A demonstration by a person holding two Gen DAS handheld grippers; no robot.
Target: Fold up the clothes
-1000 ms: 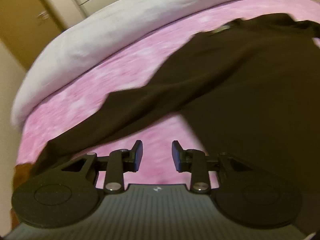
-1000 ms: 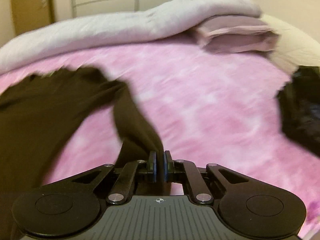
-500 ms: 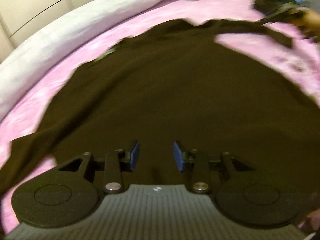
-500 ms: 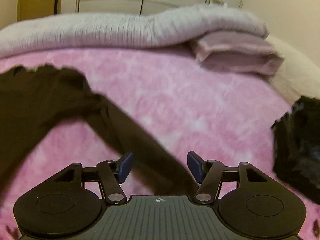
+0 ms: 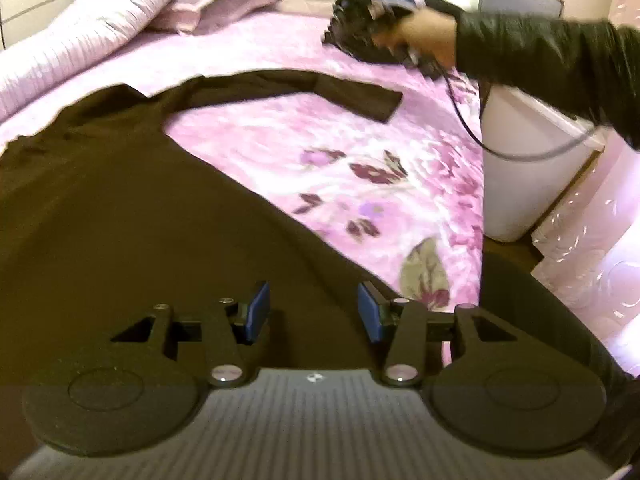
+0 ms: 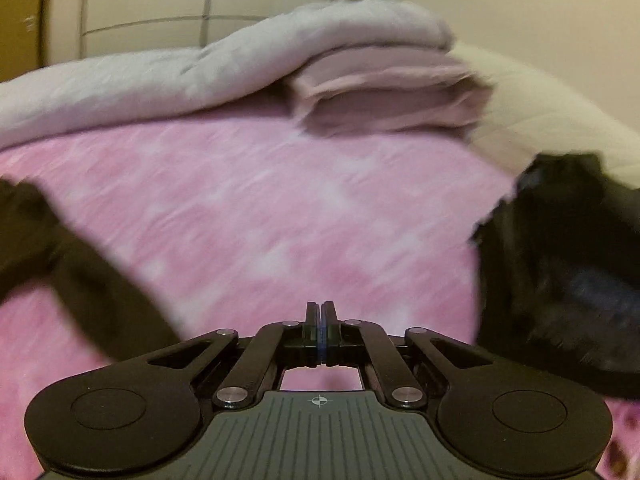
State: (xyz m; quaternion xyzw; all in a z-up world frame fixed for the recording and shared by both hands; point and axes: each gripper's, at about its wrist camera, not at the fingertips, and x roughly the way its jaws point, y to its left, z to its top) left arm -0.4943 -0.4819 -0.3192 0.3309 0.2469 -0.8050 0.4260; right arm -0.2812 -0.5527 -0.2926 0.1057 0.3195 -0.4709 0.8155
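Through my left wrist camera, I am holding my left gripper [image 5: 312, 307] over the dark brown garment [image 5: 120, 208], which is lying spread flat on the pink floral bedspread [image 5: 360, 152]. My jaws here are standing partly apart and have just been opening wider; nothing is clamped between the blue pads [image 5: 256, 310], and the cloth is only lying beneath them. One sleeve [image 5: 320, 90] of the garment is stretching out across the bedspread toward the far side, its cuff end resting flat. Beyond it, my right hand [image 5: 424, 38] is gripping the other tool, with a black sleeve [image 5: 560, 64] covering the arm and a cable [image 5: 520, 148] looping down from it. A black heap of clothing [image 5: 352, 28] is sitting behind that hand, and a folded pale quilt [image 5: 100, 24] is running along the far edge of the bed. A white bin [image 5: 516, 168] is standing beside the bed.

Through my right wrist camera, I am keeping my right gripper [image 6: 320, 312] above bare pink bedspread [image 6: 280, 208], with its jaws pressed fully together and gripping nothing. The brown garment's sleeve [image 6: 92, 292] is lying to the left of my fingers, apart from them. The black heap of clothing [image 6: 568, 272] is sitting to the right, near but not touching. Farther back, the pale quilt [image 6: 180, 68] and a folded mauve blanket [image 6: 392, 96] are resting against a cream pillow [image 6: 540, 120]. This view is blurred.
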